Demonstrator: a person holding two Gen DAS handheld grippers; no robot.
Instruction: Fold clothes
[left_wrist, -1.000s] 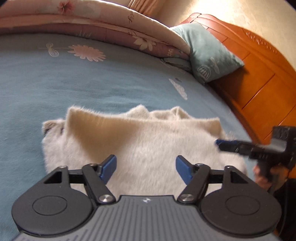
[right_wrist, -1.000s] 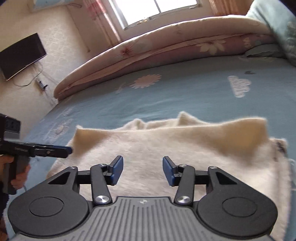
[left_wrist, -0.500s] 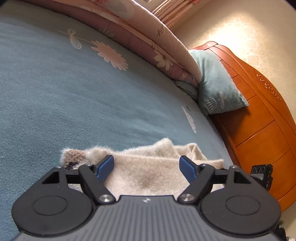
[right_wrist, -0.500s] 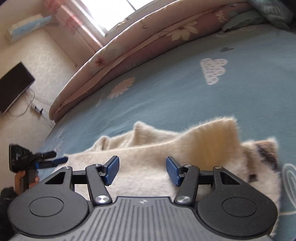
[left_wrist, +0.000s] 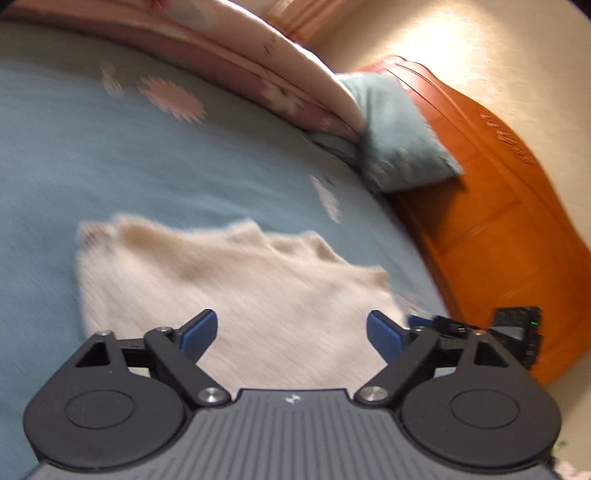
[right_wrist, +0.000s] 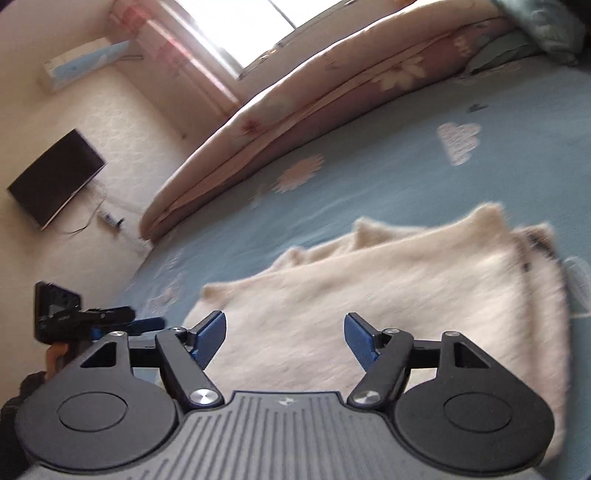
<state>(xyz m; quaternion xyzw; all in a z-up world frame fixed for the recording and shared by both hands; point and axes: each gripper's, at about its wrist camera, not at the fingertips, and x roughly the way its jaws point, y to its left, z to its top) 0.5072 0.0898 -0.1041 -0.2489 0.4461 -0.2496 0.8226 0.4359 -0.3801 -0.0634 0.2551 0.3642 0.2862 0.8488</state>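
Both grippers, left (left_wrist: 291, 334) and right (right_wrist: 284, 336), have pulled back from the sweater (left_wrist: 236, 291), jaws wide, empty; its loose layers could slip apart when regripped.

Both wrist views look closely down across the shared cream sweater (left_wrist: 236, 295) from opposite sides.

Blue bed sheet (left_wrist: 110, 166) with daisy prints, pink floral quilt (right_wrist: 332, 85) rolled along the far edge, teal pillow (left_wrist: 399, 147) against an orange wooden headboard (left_wrist: 498, 221), dark TV (right_wrist: 55, 181) on the wall.
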